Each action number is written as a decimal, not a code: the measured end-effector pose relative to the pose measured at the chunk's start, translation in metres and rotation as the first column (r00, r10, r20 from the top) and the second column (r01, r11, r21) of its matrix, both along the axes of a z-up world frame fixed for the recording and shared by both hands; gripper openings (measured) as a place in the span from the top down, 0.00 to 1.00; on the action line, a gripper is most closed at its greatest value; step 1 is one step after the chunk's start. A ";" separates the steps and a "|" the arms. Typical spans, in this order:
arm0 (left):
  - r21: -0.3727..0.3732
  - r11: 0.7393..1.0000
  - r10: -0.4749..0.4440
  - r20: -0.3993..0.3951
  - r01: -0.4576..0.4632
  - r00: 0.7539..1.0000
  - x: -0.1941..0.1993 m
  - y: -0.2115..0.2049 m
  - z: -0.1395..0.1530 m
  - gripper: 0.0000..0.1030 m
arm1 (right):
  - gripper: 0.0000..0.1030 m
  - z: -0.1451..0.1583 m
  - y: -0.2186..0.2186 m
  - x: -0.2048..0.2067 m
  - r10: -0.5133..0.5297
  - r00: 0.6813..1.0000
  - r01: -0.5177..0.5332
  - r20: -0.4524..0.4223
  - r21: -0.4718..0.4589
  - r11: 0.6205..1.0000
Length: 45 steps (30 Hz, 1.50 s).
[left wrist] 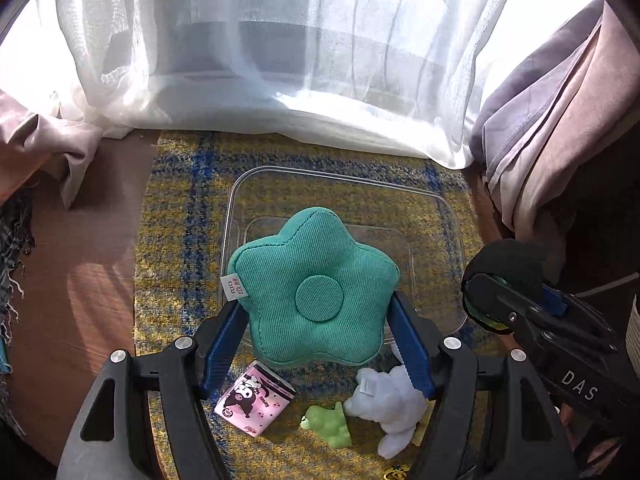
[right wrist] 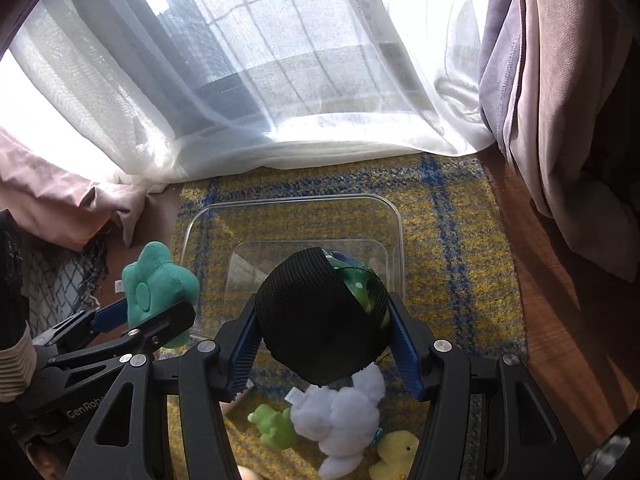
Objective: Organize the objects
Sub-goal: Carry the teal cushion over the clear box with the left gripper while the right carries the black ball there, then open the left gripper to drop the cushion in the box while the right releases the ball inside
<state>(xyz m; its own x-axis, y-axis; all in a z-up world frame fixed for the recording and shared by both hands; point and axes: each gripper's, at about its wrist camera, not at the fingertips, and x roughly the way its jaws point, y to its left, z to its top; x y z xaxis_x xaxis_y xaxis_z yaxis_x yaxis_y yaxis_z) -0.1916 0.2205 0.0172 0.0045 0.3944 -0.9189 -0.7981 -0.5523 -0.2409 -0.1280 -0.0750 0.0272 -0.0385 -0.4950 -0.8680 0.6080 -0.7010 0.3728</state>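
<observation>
My left gripper (left wrist: pixel 318 312) is shut on a teal star-shaped cushion (left wrist: pixel 312 284) and holds it above the near edge of a clear plastic bin (left wrist: pixel 440 208). My right gripper (right wrist: pixel 322 320) is shut on a black mesh ball with a green inside (right wrist: pixel 316 320), held over the near side of the same bin (right wrist: pixel 280 208). In the right wrist view the left gripper with the cushion (right wrist: pixel 158 280) is at the left. In the left wrist view the right gripper (left wrist: pixel 486 300) is at the right.
On the yellow-blue rug (left wrist: pixel 176 240) below lie a pink tissue pack (left wrist: pixel 252 402), a green frog toy (left wrist: pixel 328 424), a white plush (left wrist: pixel 388 404) and a yellow duck (right wrist: pixel 394 454). White sheer curtains (left wrist: pixel 280 60) hang behind; pink drapes (right wrist: pixel 560 100) and wood floor (left wrist: pixel 92 280) flank the rug.
</observation>
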 end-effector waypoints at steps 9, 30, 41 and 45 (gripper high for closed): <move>-0.055 0.998 0.005 0.028 -0.003 1.000 -0.008 0.022 -0.022 0.29 | 0.43 -0.021 -0.019 -0.012 -0.002 0.999 0.000 0.035 0.048 0.999; -0.078 0.992 0.084 -0.167 -0.098 0.982 -0.024 -0.008 -0.004 0.19 | 0.43 -0.023 -0.050 -0.004 0.061 0.994 -0.057 0.090 -0.050 0.997; -0.029 0.986 0.151 -0.218 -0.161 0.964 -0.021 -0.041 0.010 0.11 | 0.25 -0.003 -0.037 0.011 0.036 0.999 -0.035 0.002 -0.052 0.998; -0.020 0.988 0.146 -0.231 -0.155 0.962 -0.011 -0.052 0.016 0.05 | 0.25 0.003 -0.027 0.022 0.026 0.999 -0.027 -0.020 -0.052 0.998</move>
